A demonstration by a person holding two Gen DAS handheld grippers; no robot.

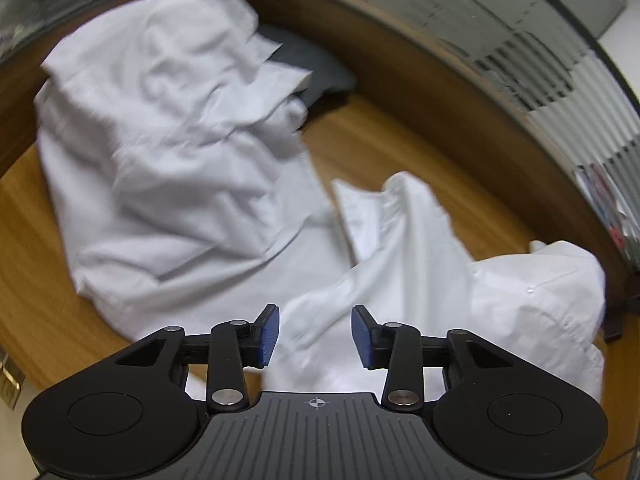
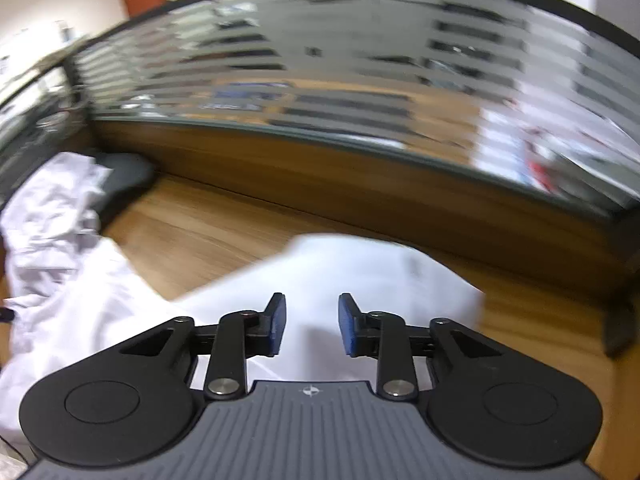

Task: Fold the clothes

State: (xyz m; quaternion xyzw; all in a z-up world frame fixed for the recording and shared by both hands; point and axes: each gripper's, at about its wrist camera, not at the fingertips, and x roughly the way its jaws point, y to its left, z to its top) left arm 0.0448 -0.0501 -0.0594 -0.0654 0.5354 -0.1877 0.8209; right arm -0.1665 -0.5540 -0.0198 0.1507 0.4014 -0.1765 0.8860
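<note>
A crumpled white shirt (image 1: 180,168) lies spread over the wooden table (image 1: 384,148), bunched up at the far left, with a sleeve trailing to the near right (image 1: 532,300). My left gripper (image 1: 315,332) hovers above the shirt's near part, open, nothing between its blue pads. In the right wrist view the same white shirt (image 2: 360,276) lies under and ahead of my right gripper (image 2: 311,322), which is open and holds nothing. A crumpled part of the shirt (image 2: 52,216) sits at the left.
A dark grey garment (image 1: 320,68) lies behind the shirt near the table's back; it shows as the dark grey garment (image 2: 124,176) in the right wrist view. A raised wooden ledge (image 2: 360,184) with a glass partition (image 2: 320,60) runs along the far edge. Bare wood (image 2: 192,240) lies between.
</note>
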